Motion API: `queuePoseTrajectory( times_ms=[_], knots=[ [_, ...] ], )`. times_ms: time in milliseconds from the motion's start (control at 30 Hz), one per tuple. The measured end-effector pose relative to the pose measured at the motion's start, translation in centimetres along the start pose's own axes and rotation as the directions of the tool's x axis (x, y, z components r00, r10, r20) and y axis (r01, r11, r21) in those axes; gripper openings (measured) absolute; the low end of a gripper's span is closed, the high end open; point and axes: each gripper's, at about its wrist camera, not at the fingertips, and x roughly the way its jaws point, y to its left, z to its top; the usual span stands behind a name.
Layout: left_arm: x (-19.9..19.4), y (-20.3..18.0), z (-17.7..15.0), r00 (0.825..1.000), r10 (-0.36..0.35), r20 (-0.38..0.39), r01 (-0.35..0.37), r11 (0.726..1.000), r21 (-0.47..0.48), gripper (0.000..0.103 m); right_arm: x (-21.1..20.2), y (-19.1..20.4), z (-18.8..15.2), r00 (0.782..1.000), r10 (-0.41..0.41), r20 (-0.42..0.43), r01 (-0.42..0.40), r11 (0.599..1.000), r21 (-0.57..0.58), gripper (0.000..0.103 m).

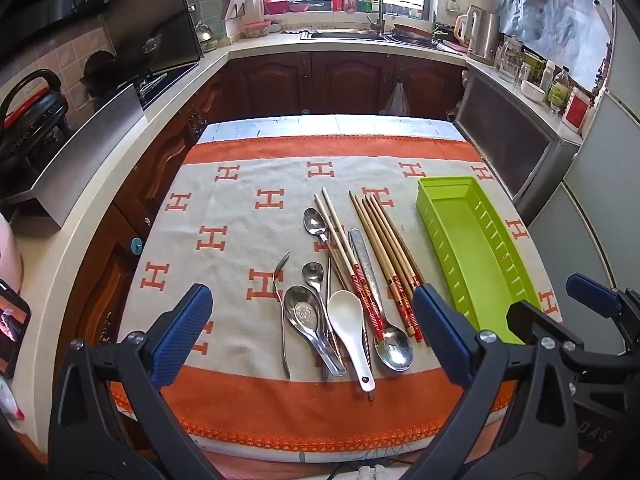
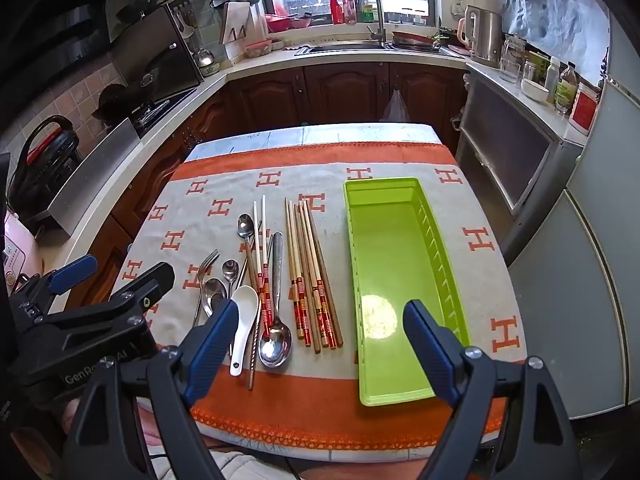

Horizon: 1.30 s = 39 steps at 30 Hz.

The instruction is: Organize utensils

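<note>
Both tools hover over the near edge of the desk, fingers spread wide with nothing between them: the left tool [image 1: 312,332] and the right tool [image 2: 316,344]. Directly ahead of the left tool lies a loose cluster of utensils: a white ceramic spoon [image 1: 349,322], a steel soup spoon [image 1: 306,316] just to its left, a fork [image 1: 280,300] further left, and a large steel spoon [image 1: 394,346] with its bowl toward the tool. Beyond them lie bamboo chopsticks [image 1: 386,252] with red-patterned thick ends. All run lengthwise away from the tools, roughly parallel. A lime-green plastic tray [image 2: 404,398], long, narrow and empty, sits ahead of the right tool's right finger, its long axis also running away, just right of the chopsticks. The desk wears a beige cloth [image 2: 224,184] with orange H marks and orange borders. Around it stands a kitchen with dark wooden cabinets [image 2: 344,92], a sink [image 2: 344,46] under a window and a steel kettle [image 2: 486,34].
</note>
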Motion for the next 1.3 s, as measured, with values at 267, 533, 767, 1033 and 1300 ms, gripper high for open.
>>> queuePoseTrajectory(
  times_ms=[267, 533, 767, 1033, 1300],
  knots=[
    [0.10, -0.01, -0.03, 1.000, 0.001, 0.000, -0.001, 1.000, 0.001, 0.099, -0.05, 0.04, -0.03, 1.000, 0.000, 0.003, 0.000, 1.000, -0.002, 0.085],
    [0.08, -0.01, 0.00, 1.000, 0.001, -0.001, -0.001, 1.000, 0.001, 0.099, -0.05, 0.02, 0.07, 1.000, 0.002, 0.005, -0.002, 1.000, 0.000, 0.085],
    [0.08, 0.00, -0.04, 1.000, 0.001, 0.000, -0.001, 1.000, 0.001, 0.099, 0.03, -0.09, -0.30, 1.000, 0.001, 0.008, -0.001, 1.000, -0.001, 0.085],
    [0.18, 0.32, 0.28, 1.000, 0.006, 0.002, -0.006, 1.000, 0.001, 0.099, -0.31, 0.26, -0.44, 1.000, 0.004, 0.013, -0.004, 1.000, -0.001, 0.085],
    [0.09, 0.32, 0.31, 1.000, 0.005, 0.002, -0.005, 1.000, 0.001, 0.099, -0.24, 0.33, 0.05, 1.000, 0.002, 0.014, -0.001, 1.000, -0.002, 0.085]
  ],
)
